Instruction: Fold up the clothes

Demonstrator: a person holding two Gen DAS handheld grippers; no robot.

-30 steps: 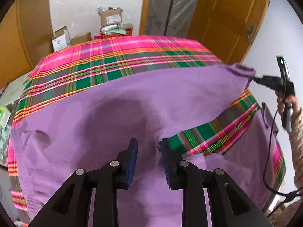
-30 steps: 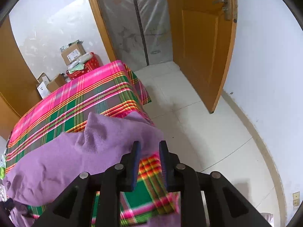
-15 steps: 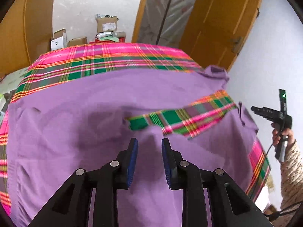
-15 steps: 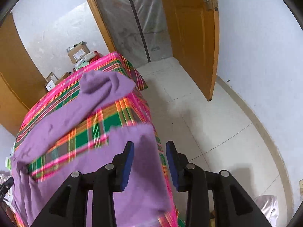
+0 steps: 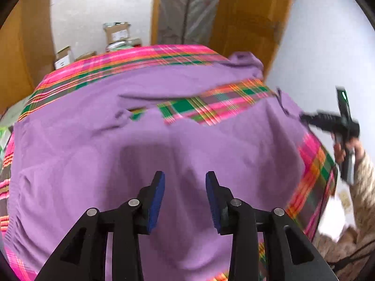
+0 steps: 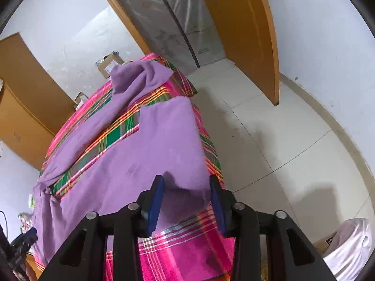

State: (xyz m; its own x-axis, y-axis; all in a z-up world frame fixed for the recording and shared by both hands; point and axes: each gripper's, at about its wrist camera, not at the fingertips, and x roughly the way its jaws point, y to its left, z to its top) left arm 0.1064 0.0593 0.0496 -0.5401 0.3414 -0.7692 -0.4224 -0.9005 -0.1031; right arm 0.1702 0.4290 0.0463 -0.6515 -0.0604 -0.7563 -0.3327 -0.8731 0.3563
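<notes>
The purple soft-knit garment (image 5: pixel 145 154) is lying spread across the table, which is covered with a pink, green and orange plaid cloth (image 5: pixel 131 58), and it is draping over most of the top. In the left wrist view a band of the plaid cloth is showing through between the garment's far strip and its broad near part. The far right corner of the garment is bunching up in a small heap at the table's edge. The left tool (image 5: pixel 185 199), black with blue pads, is hanging over the near part of the purple fabric; its jaws have just been opening and are standing apart with nothing gripped between them, only cloth lying below. At the right edge of that view the right tool (image 5: pixel 328 121) is appearing blurred, carried by a hand (image 5: pixel 344 149) in a beige patterned sleeve (image 5: pixel 363 187). In the right wrist view the right tool (image 6: pixel 187 196) is poised at the near corner of the garment (image 6: pixel 164 140), where the fabric edge is sitting between the blue pads; the jaws have just been closing a little, yet they are standing apart from the cloth and not pressing it. Beyond the table some cardboard boxes (image 5: pixel 117 35) are resting against the white wall, an orange wooden door (image 6: pixel 248 30) is standing open, and the pale tiled floor (image 6: pixel 281 145) is lying to the right.
</notes>
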